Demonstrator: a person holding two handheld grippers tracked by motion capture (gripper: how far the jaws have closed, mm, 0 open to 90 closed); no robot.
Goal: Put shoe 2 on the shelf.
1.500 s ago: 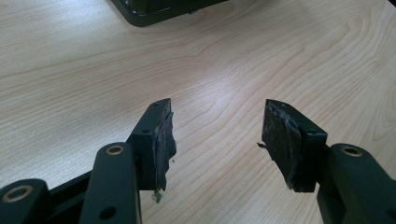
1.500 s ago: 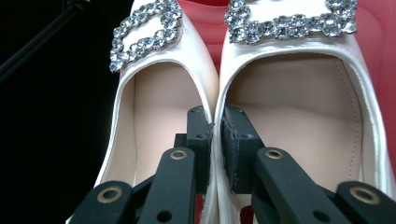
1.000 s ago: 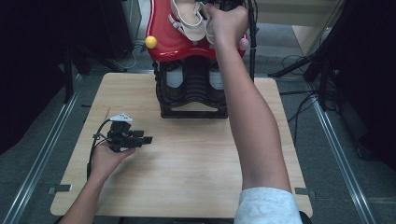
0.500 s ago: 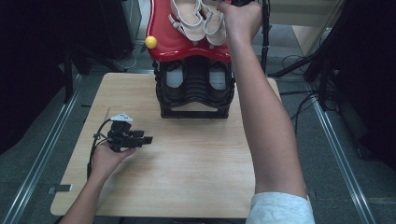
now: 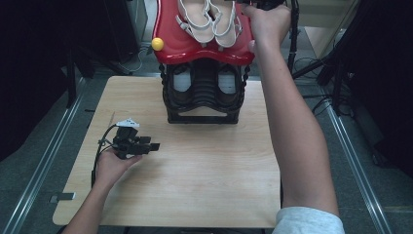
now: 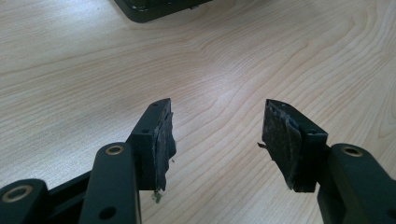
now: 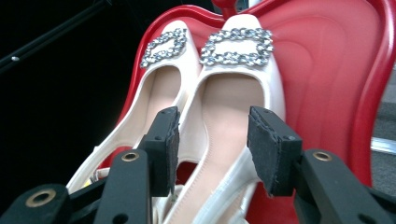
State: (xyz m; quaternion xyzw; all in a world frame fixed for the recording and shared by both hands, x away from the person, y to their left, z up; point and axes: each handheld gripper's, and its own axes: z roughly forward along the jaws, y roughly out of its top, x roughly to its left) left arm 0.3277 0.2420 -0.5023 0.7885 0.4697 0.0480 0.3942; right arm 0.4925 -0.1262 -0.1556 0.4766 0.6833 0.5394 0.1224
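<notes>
Right gripper view: my right tool (image 7: 212, 154) just opening, nothing clamped, over cream shoes (image 7: 224, 107) on red tray (image 7: 327, 70), frame center. Left tool (image 6: 217, 140) apart above tabletop (image 6: 70, 70). Risk: heel strap snags pad, shoe slides off tray.

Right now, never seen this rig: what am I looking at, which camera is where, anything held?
No robot: a person holds handheld tongs in each hand. The high view looks down on a wooden table from above. The left tongs rest low over bare wood, jaws open and empty. The other two views ride on the tongs and look along their black jaws. A black shoe rack stands at the table's far edge, with a red tray on top carrying cream buckled shoes. The right tongs have just been opening; they hover over the shoes, gripping nothing.
</notes>
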